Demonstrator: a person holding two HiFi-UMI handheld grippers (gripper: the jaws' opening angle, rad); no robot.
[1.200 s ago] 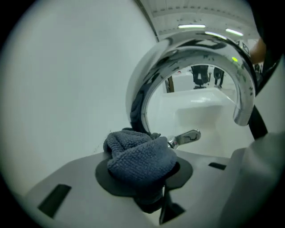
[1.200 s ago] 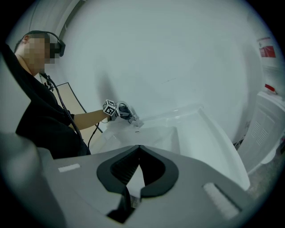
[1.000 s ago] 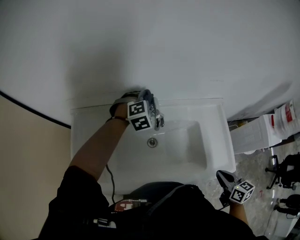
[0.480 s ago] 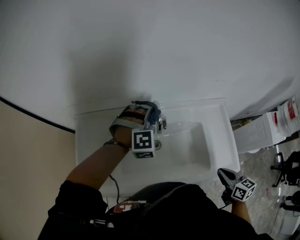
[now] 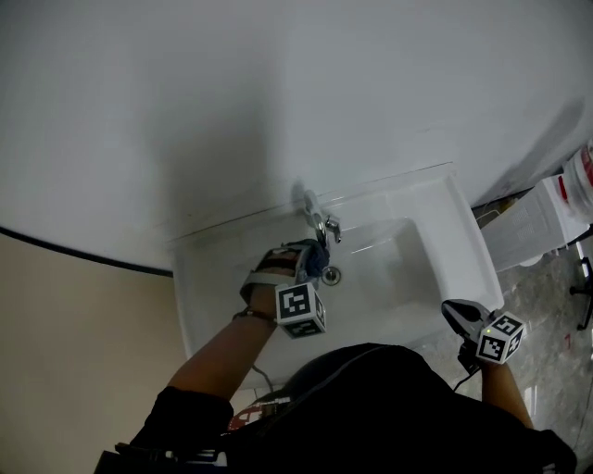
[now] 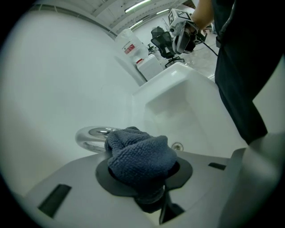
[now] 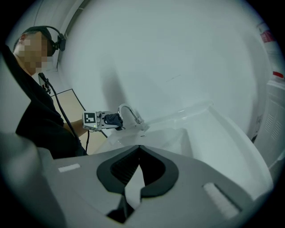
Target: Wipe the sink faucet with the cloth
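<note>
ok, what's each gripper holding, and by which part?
Left gripper clamps the blue cloth by a bunched fold, wad bulging past the jaws. Right gripper shut, empty.

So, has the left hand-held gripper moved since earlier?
Yes: the left hand-held gripper pulled back from the chrome faucet toward the front of the white sink.

Faucet (image 5: 318,218) on the back edge of the sink (image 5: 197,296), cloth (image 5: 313,260) just before it

White wall (image 5: 278,93) fills the upper head view. A black curved line (image 5: 83,249) divides it from a beige surface (image 5: 65,370) at left. Far right: white ribbed unit (image 5: 533,230), red-labelled white container (image 5: 582,178) beside it, grey speckled floor (image 5: 556,305). Left gripper view: black office chair (image 6: 161,41), ceiling strip lights (image 6: 137,6).
</note>
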